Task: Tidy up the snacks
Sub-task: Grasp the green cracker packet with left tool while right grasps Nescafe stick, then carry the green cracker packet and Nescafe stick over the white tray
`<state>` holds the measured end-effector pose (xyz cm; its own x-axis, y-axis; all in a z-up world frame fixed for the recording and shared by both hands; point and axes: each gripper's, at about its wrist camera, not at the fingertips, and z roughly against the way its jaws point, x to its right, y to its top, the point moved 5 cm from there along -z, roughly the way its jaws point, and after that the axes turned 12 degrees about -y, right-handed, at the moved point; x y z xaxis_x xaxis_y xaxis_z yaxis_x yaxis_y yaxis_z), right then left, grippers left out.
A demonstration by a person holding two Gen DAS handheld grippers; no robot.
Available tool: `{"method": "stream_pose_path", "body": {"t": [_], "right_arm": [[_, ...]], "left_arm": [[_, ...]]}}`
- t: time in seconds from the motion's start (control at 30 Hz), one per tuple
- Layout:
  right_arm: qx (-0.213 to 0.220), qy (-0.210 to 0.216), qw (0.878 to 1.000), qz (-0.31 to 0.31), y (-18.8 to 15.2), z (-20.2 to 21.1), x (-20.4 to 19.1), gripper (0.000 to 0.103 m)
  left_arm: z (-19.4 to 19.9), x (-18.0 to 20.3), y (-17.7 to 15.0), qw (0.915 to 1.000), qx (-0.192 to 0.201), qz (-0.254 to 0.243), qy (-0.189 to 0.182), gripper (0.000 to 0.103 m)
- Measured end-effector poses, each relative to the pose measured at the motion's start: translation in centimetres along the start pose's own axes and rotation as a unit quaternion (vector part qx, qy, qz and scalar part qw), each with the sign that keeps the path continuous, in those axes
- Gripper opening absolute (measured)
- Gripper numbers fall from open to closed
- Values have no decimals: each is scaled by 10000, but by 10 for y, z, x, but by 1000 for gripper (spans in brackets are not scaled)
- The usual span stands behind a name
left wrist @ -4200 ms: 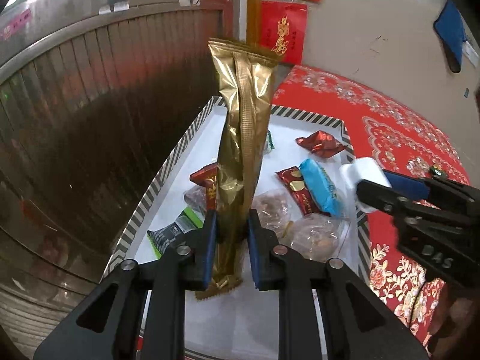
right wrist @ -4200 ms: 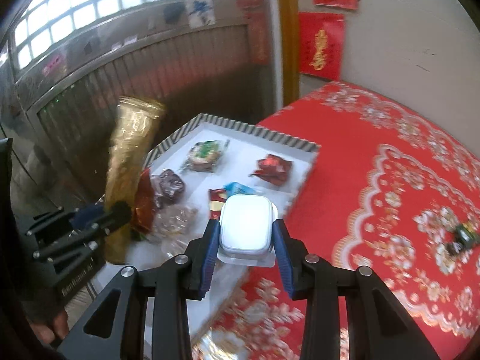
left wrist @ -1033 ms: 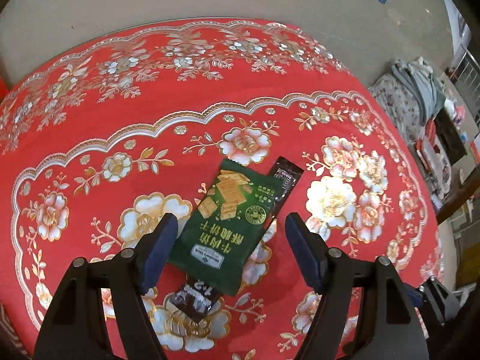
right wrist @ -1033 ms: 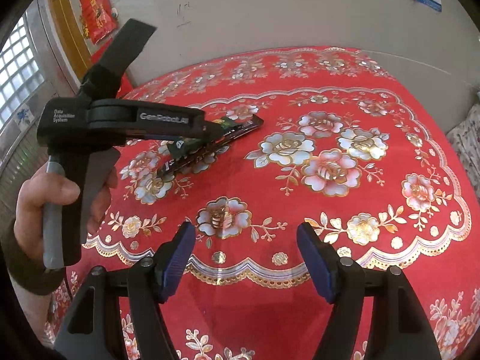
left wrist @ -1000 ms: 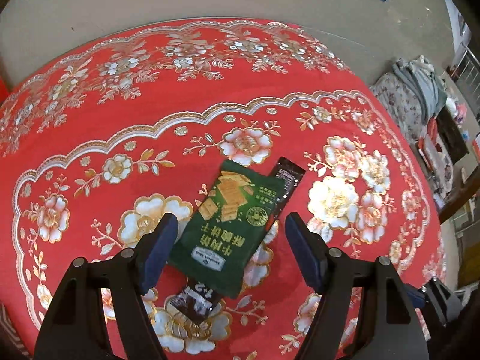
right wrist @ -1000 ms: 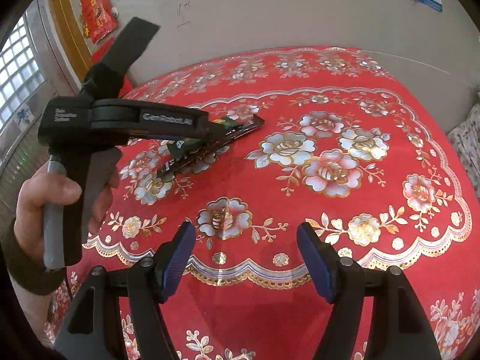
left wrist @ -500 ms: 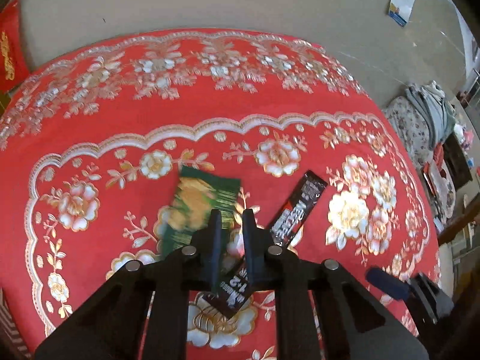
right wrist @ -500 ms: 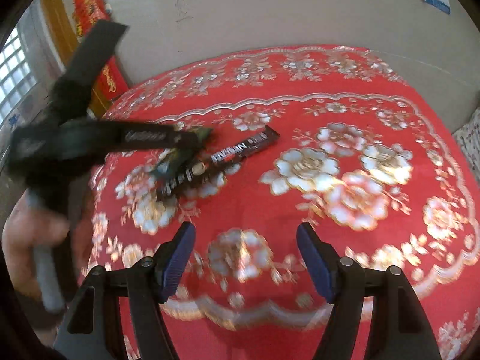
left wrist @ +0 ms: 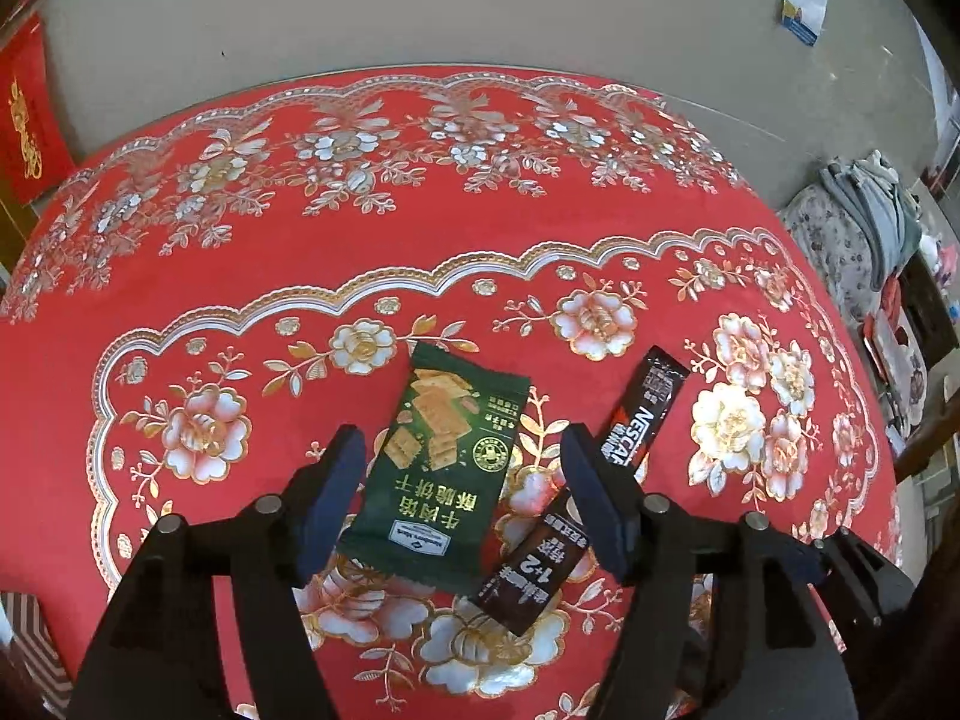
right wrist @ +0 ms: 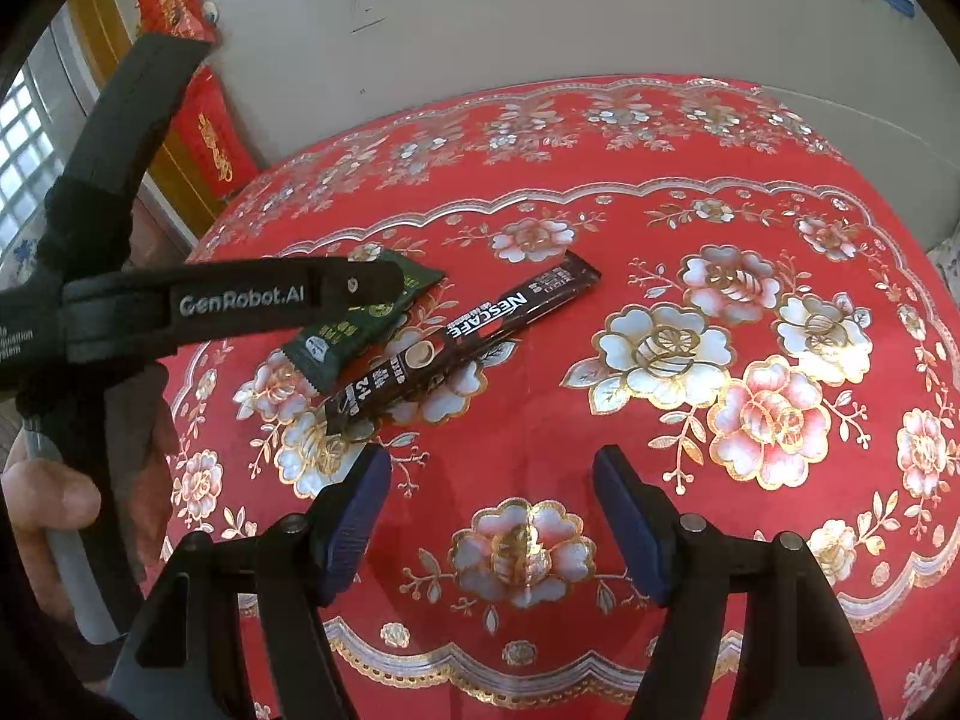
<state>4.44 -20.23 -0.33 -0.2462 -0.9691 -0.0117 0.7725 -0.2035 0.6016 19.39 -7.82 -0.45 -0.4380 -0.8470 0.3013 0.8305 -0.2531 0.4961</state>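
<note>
A green cracker packet (left wrist: 447, 468) lies flat on the red flowered tablecloth (left wrist: 240, 276). A dark brown coffee stick (left wrist: 651, 402) lies just right of it. My left gripper (left wrist: 462, 450) hovers over the packet with its jaws opening; the packet sits between the pads, which do not press on it. The right finger hides the stick's middle. In the right wrist view the packet (right wrist: 354, 330) and the stick (right wrist: 480, 324) lie side by side, partly behind the left gripper's body (right wrist: 240, 300). My right gripper (right wrist: 491, 468) is open over bare cloth, nearer than the stick.
A hand (right wrist: 48, 504) holds the left gripper's handle at the left edge. A striped tray corner (left wrist: 24, 648) shows at the bottom left. Clothes and furniture (left wrist: 864, 222) stand beyond the table's right edge. A grey wall with red hangings (left wrist: 27, 114) is behind.
The left jaws were open, shut half a second ago and are open again. The green packet has shifted left off the coffee stick. The right gripper has drifted a little; its jaws are unchanged.
</note>
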Motion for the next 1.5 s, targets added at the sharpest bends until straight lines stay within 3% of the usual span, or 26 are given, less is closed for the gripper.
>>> {"method": "stream_pose_path", "body": {"t": [0.23, 0.27, 0.37, 0.43, 0.6, 0.87, 0.93, 1.0, 1.03, 1.07, 1.13, 1.3, 1.5], "right_arm": [[-30, 30, 10000, -59, 0, -1, 2, 72], [-19, 30, 10000, -61, 0, 0, 3, 72], [19, 25, 10000, -52, 1, 2, 2, 72], [17, 31, 10000, -29, 3, 1, 0, 72], [-67, 7, 9999, -84, 17, -12, -13, 72], [-195, -705, 9969, 272, 50, -50, -42, 73], [-147, -921, 9937, 624, 53, -55, -53, 67], [0, -891, 9918, 919, 52, -55, -63, 46], [14, -821, 9918, 978, 51, -54, -66, 30], [42, -863, 9904, 1083, 48, -51, -67, 24], [72, -808, 9901, 1147, 43, -47, -67, 22], [15, -167, 9955, 928, 20, -30, -57, 20], [356, 40, 9955, 879, -9, 14, -61, 20]], "left_arm": [[-21, -1, -8, 9988, -319, -184, 326, 67], [-19, -1, -8, 9984, -285, -235, 420, 64], [-14, -8, -10, 9980, -251, -125, 559, 44], [-8, -18, -10, 9983, -246, 128, 510, 43], [18, -46, -25, 9933, -30, 842, 791, 43], [71, -47, -45, 9901, 280, 963, 981, 43], [82, -51, -50, 9895, 341, 985, 1002, 43], [90, -55, -55, 9891, 369, 1062, 948, 43], [94, -57, -59, 9889, 378, 1110, 913, 43], [98, -58, -64, 9888, 391, 1134, 885, 43], [102, -57, -71, 9891, 389, 1131, 859, 43], [107, -52, -97, 9895, 396, 1183, 723, 43], [116, -47, -121, 9886, 500, 1240, 689, 43]]}}
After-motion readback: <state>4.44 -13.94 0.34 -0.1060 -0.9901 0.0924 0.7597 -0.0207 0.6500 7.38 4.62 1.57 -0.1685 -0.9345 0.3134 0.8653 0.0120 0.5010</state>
